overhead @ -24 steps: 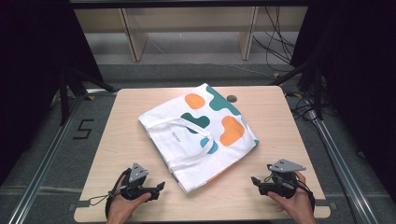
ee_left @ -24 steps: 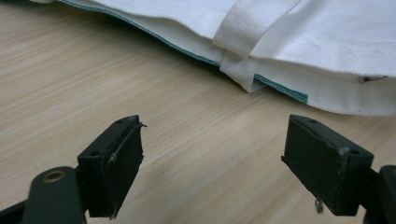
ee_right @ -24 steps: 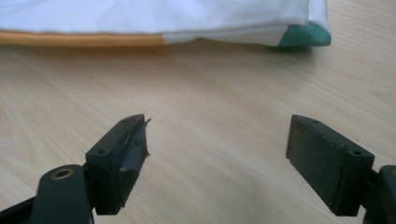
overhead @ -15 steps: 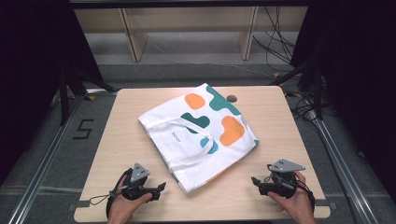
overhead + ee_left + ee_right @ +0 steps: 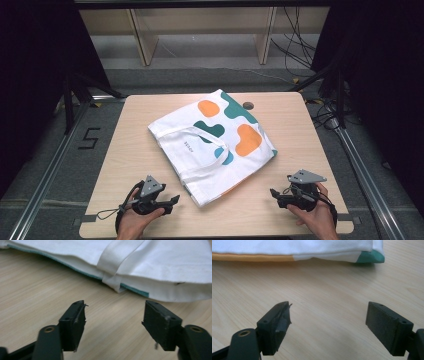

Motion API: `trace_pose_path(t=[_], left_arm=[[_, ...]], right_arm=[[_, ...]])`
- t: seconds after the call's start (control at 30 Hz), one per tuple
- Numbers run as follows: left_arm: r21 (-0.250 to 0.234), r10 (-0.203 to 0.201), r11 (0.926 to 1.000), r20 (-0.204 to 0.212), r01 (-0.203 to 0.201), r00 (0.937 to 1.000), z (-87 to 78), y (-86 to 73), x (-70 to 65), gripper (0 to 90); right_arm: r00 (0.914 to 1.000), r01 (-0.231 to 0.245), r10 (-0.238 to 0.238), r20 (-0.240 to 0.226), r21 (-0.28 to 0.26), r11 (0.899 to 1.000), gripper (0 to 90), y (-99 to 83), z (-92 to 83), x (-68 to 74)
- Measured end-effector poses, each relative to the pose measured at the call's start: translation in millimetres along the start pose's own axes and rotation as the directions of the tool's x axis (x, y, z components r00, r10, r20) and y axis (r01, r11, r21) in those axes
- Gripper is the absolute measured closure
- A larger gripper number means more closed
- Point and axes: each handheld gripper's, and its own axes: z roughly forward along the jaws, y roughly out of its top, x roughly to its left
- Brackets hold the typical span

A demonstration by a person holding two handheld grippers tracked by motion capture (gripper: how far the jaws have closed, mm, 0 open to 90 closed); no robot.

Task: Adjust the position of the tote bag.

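Note:
A white tote bag point(image 5: 212, 142) with orange and teal blotches lies flat on the middle of the wooden table point(image 5: 130, 150), its handles folded over it. My left gripper point(image 5: 175, 200) rests near the front edge, just left of the bag's near corner, open and empty. In the left gripper view the bag's hem point(image 5: 140, 282) and a white strap point(image 5: 112, 262) lie a short way ahead of the jaws. My right gripper point(image 5: 274, 193) sits at the front right, open with nothing between its jaws, pointing toward the bag's edge point(image 5: 294, 251).
A small dark round hole point(image 5: 247, 105) sits in the table behind the bag. Wooden shelving legs point(image 5: 142, 40) and cables point(image 5: 300, 45) stand on the floor beyond the table. Metal rails point(image 5: 45, 170) run along both sides.

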Motion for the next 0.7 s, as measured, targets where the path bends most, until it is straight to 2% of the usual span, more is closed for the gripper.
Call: trace_pose_path(t=[0.03, 0.07, 0.13, 0.17, 0.23, 0.27, 0.3, 0.33, 0.43, 0.47, 0.5, 0.53, 0.57, 0.6, 0.63, 0.67, 0.7], left_arm=[[0.013, 0.019, 0.9997, 0.002, -0.019, 0.9998, -0.9, 0.8, -0.3, 37.9], [0.011, 0.022, 0.9997, 0.018, -0.022, 0.9996, 0.9, 0.7, -1.8, 40.3], [0.005, 0.015, 0.9999, 0.021, -0.015, 0.9997, 2.3, 0.6, -2.7, 40.3], [0.011, 0.017, 0.9998, 0.021, -0.017, 0.9996, 2.8, 1.0, -3.0, 40.9], [0.010, 0.016, 0.9998, 0.010, -0.016, 0.9998, 4.9, 2.5, -3.2, 42.9], [0.006, 0.040, 0.9992, 0.012, -0.040, 0.9991, 5.6, 4.1, -1.3, 44.3], [-0.003, 0.039, 0.9992, 0.003, -0.039, 0.9992, 6.9, 6.0, -1.3, 44.3], [-0.012, 0.038, 0.9992, -0.006, -0.038, 0.9993, 9.6, 7.9, -1.3, 45.6], [-0.008, 0.053, 0.9985, -0.003, -0.053, 0.9986, 16.7, 13.3, -2.3, 48.5], [-0.018, 0.073, 0.9972, -0.009, -0.073, 0.9973, 19.0, 15.2, -2.1, 48.5], [-0.024, 0.068, 0.9973, -0.011, -0.069, 0.9976, 20.9, 16.8, -2.5, 49.2], [-0.023, 0.077, 0.9967, -0.012, -0.078, 0.9969, 21.3, 19.3, -2.2, 50.7], [-0.034, 0.069, 0.9970, -0.012, -0.069, 0.9976, 22.3, 21.0, -2.8, 50.7], [-0.066, 0.047, 0.9967, -0.005, -0.047, 0.9989, 24.6, 21.8, -4.1, 51.1], [-0.048, 0.068, 0.9965, -0.013, -0.068, 0.9976, 23.0, 23.4, -2.3, 51.7], [-0.074, 0.055, 0.9957, -0.018, -0.056, 0.9983, 24.3, 24.3, -3.6, 52.1], [-0.063, 0.085, 0.9942, -0.028, -0.087, 0.9959, 22.7, 26.5, -1.8, 53.1]], right_arm=[[0.9999, -0.010, 0.010, -0.010, 0.014, 1.000, 20.8, 0.2, -1.3, -0.4], [0.9999, -0.013, 0.013, 0.009, -0.004, 1.000, 20.9, -0.3, -0.4, 0.2], [0.9999, -0.011, 0.011, 0.008, 0.005, 1.000, 20.9, 0.2, -0.6, 0.1], [1.0000, -0.005, 0.005, 0.004, 0.019, 1.000, 21.0, 0.2, -0.5, 0.1], [0.9997, -0.023, 0.023, 0.006, 0.026, 0.999, 21.2, 0.2, -0.1, 2.3], [1.0000, 0.000, 0.000, 0.001, 0.029, 1.000, 21.3, 0.0, 1.7, 1.1], [1.0000, 0.000, 0.000, 0.001, 0.029, 1.000, 21.3, 0.0, 1.7, 1.1], [0.9999, -0.016, 0.016, 0.003, 0.029, 0.999, 21.5, 0.5, 1.8, 2.3], [0.9999, -0.016, 0.016, 0.003, 0.031, 0.999, 21.9, 0.3, 2.1, 3.2], [0.9994, -0.034, 0.034, 0.002, 0.040, 0.999, 21.9, 1.0, 1.3, 4.6], [1.0000, -0.003, 0.003, 0.005, 0.034, 0.999, 21.9, 0.3, 2.4, 3.1], [1.0000, 0.004, -0.004, -0.005, 0.032, 0.999, 22.2, 0.4, 3.3, 2.6], [1.0000, 0.004, -0.004, -0.005, 0.032, 0.999, 22.2, 0.4, 3.3, 2.6], [1.0000, 0.003, -0.002, -0.005, 0.030, 1.000, 22.4, 0.4, 3.1, 2.7], [1.0000, 0.002, -0.002, -0.006, 0.032, 0.999, 22.4, 0.5, 3.3, 2.7], [1.0000, 0.006, -0.006, -0.004, 0.029, 1.000, 22.4, 0.8, 4.1, 2.3], [1.0000, 0.001, -0.001, -0.007, 0.037, 0.999, 22.4, 1.1, 3.7, 2.5]])
